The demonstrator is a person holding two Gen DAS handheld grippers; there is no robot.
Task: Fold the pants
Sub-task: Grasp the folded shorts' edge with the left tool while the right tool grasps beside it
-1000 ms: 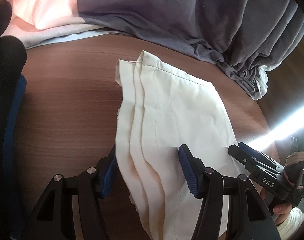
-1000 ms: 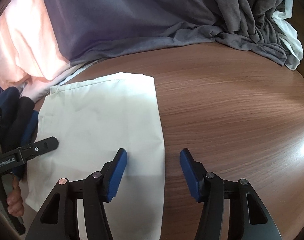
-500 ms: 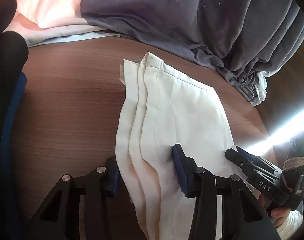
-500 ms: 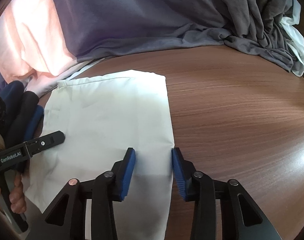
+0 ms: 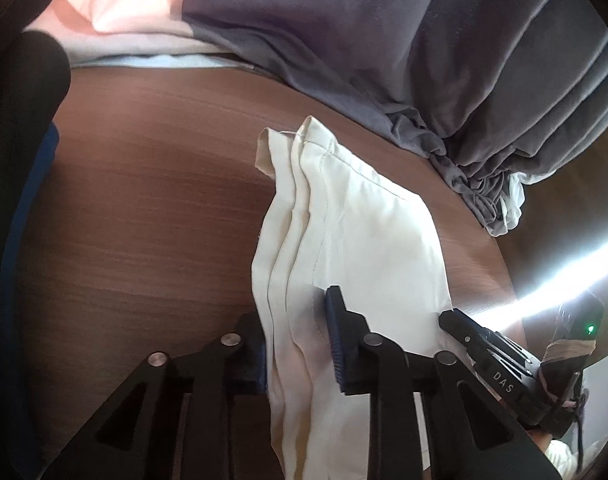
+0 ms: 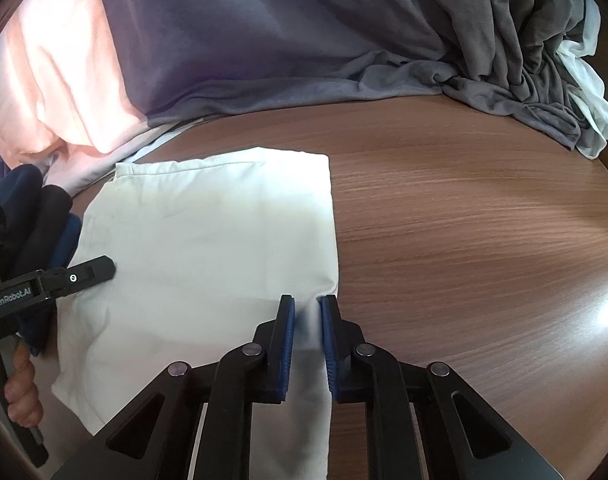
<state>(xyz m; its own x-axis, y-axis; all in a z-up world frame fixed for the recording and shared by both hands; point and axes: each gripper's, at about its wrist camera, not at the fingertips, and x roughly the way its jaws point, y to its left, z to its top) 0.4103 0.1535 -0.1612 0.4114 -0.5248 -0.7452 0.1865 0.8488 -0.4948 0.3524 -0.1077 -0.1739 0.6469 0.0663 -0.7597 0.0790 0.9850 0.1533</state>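
Both tools have been narrowing over the last second, from a wide spread down to a tight gap. Left tool (image 5: 300, 344) is closing, its blue pads (image 5: 337, 344) squeezing in on the stacked left edge of the pants (image 5: 367, 240), with those layered folds bunching up between them. Right tool (image 6: 307, 340) is closing too, its pads now just a sliver apart, with the right edge of the pants (image 6: 208, 248) running between them; whether they are already pressing the cloth, I cannot tell. The cream pants are lying folded and flat on the brown counter (image 6: 463, 240), near its front edge. Behind them, a grey pile of clothes (image 6: 304, 40) is sprawling along the back of the counter.
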